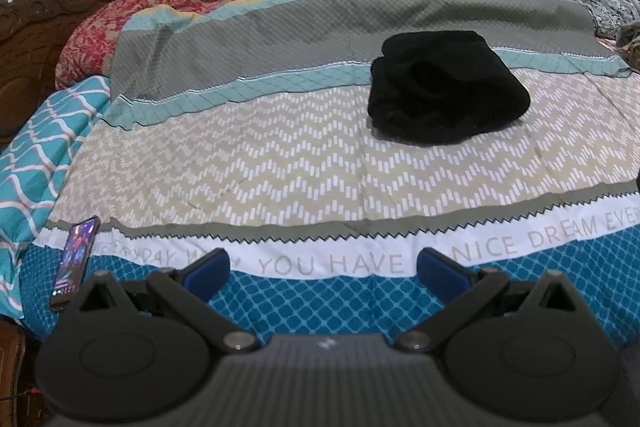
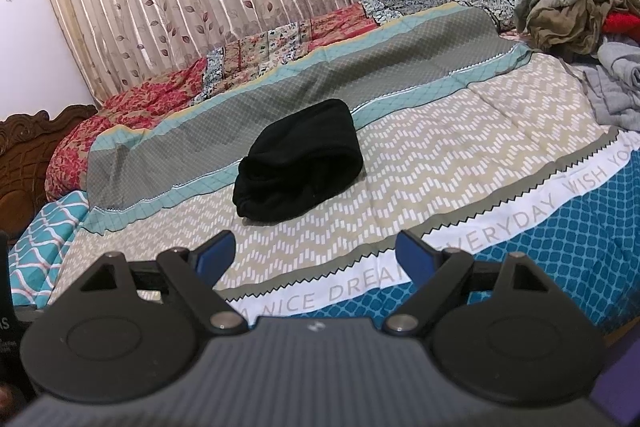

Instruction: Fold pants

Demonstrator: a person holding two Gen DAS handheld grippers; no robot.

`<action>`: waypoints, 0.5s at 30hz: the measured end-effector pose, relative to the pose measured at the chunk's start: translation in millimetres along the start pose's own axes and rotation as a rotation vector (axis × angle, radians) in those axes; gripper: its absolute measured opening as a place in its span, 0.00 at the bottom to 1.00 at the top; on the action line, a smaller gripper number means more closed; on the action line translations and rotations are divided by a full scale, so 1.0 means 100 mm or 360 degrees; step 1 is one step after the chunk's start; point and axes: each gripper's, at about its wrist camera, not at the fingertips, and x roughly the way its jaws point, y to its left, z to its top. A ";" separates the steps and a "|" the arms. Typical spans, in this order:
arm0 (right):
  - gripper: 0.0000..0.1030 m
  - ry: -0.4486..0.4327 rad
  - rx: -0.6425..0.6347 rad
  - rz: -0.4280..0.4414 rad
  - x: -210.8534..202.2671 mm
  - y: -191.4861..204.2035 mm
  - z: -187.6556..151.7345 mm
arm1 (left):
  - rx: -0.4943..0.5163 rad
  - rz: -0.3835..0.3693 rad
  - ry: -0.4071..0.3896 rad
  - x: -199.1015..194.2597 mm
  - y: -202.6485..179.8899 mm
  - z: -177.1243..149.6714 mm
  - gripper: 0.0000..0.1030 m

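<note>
One folded pants (image 1: 448, 87), two spread, empty tools (image 1: 320, 267)

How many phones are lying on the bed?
1. The phone lies at the near left edge of the bed, left of the left tongs. Others may be hidden under the clothes pile.

Left gripper (image 1: 322, 267): jaws spread wide, blue pads (image 1: 210, 269) facing inward, nothing between them, held level. Right gripper (image 2: 316, 257): same wide spread, blue pads (image 2: 416, 261) bare, tilted slightly to one side.
</note>
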 end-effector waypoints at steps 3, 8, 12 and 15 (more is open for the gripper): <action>0.86 -0.0004 -0.0003 0.0001 0.00 0.01 0.00 | -0.0015 0.0012 -0.0019 -0.01 0.03 0.01 1.00; 0.86 -0.0011 -0.0005 0.0003 0.01 0.01 0.01 | 0.0005 0.0105 -0.0115 -0.08 0.01 0.03 1.00; 0.86 -0.0029 -0.0006 0.0007 -0.01 0.01 0.02 | 0.0023 0.0117 -0.0160 -0.13 0.00 0.04 1.00; 0.86 -0.0066 -0.0017 0.0009 -0.04 0.02 0.02 | 0.0034 0.0121 -0.0162 -0.12 -0.01 0.04 1.00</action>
